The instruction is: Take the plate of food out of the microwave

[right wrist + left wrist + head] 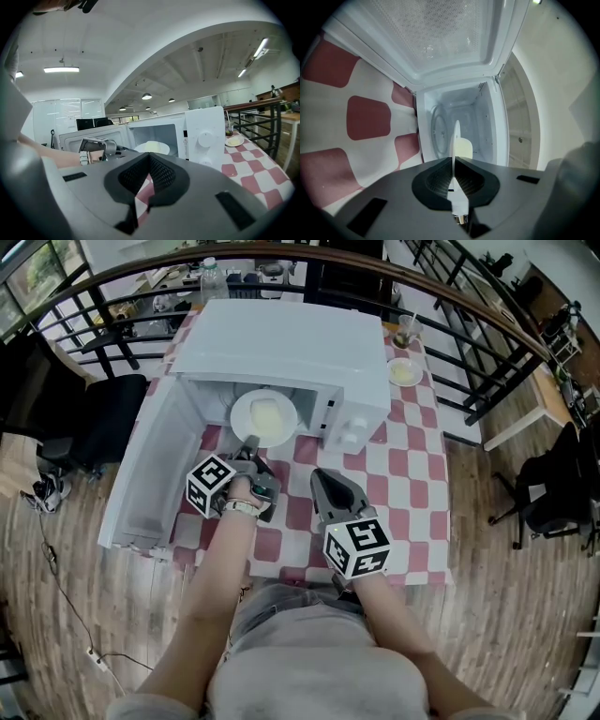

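The white microwave (300, 352) stands on the red-checked table with its door (150, 474) swung open to the left. A white plate (264, 418) with pale yellow food (266, 414) sits in the microwave's mouth. My left gripper (251, 442) is shut on the plate's near rim. In the left gripper view the plate (455, 136) runs edge-on between the closed jaws, with the food (463, 147) behind them. My right gripper (323, 476) is over the table in front of the microwave, shut and empty. Its own view shows the plate (152, 147) and the left gripper (96, 145) ahead.
A small plate (405, 371) and a glass (405, 332) stand on the table to the right of the microwave. A dark railing (487, 324) curves round the back. A black chair (103, 418) is on the left, beyond the open door.
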Motion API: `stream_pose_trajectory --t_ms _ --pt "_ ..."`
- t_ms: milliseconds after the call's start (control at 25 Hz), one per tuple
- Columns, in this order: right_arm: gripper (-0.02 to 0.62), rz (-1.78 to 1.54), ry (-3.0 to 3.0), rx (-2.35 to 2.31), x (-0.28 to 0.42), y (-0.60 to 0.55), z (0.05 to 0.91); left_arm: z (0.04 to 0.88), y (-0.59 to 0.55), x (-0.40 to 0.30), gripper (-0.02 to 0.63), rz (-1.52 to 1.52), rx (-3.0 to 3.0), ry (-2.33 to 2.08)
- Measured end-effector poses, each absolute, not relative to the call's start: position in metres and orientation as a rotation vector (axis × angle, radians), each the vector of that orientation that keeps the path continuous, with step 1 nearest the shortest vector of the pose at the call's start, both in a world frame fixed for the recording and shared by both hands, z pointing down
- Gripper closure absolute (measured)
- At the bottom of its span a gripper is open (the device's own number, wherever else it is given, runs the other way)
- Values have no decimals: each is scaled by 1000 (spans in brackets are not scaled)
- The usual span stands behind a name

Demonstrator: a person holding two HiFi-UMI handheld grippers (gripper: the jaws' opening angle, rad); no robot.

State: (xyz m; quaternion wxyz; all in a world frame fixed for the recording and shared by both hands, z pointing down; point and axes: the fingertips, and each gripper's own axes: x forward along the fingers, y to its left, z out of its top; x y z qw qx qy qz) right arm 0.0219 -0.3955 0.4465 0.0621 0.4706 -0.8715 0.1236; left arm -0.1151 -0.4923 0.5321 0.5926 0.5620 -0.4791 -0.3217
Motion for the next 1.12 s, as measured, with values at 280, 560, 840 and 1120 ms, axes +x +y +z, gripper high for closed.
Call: stream_pose_trajectory --t_ms 280,560,840,1120 --pt "571 362 -2650 1450 28 -386 433 515 -474 -116 592 -751 1329 -1120" --pt "571 347 -2665 1480 31 -380 421 498 -456 -109 592 -748 1355 -1100" --pt "571 306 -2687 1466 34 -376 409 481 -440 -96 592 -787 1358 -1063" --pt "571 293 -2706 1466 35 -378 400 459 -426 -91 591 -839 1368 -1034"
